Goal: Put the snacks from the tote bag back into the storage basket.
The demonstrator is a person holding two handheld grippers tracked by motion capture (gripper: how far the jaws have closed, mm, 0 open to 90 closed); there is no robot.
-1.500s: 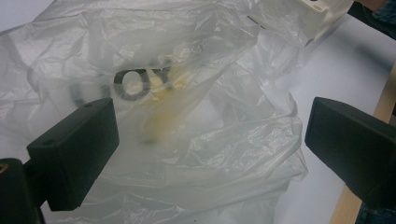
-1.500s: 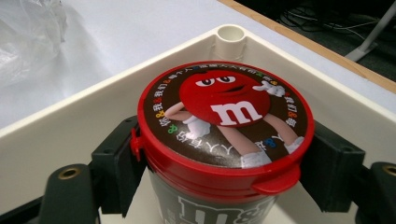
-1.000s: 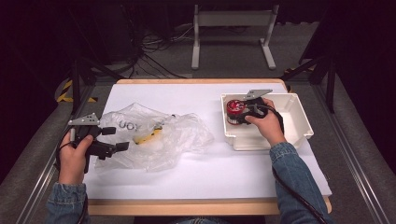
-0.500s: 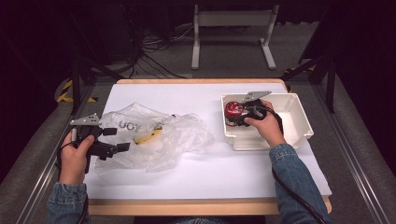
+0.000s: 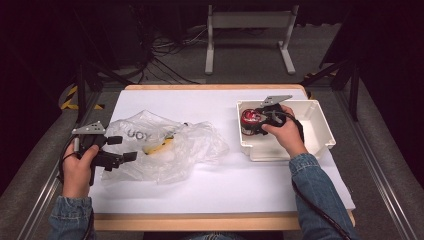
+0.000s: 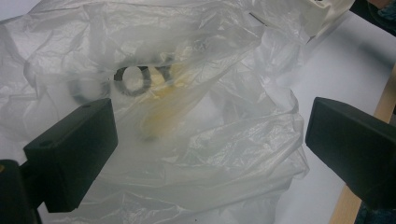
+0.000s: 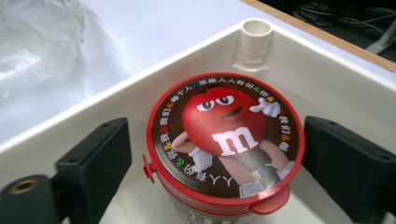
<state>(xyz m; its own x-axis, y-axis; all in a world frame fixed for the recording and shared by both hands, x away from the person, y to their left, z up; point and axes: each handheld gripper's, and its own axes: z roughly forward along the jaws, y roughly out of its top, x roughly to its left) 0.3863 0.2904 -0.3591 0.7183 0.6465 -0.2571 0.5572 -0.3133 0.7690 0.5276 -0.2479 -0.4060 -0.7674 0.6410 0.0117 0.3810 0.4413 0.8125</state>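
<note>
We see a wide table with a smooth white top and a wooden edge. On its left lies a crumpled, thin transparent plastic bag, with something soft and yellow inside. At the right stands a rectangular white plastic bin with hard glossy walls. Inside the bin stands a round candy can with a red lid. Our right gripper has just been opening; its flat black jaws stand on both sides of the can, the left one apart from it. Our left gripper is spread at the bag's edge, pinching nothing.
</note>
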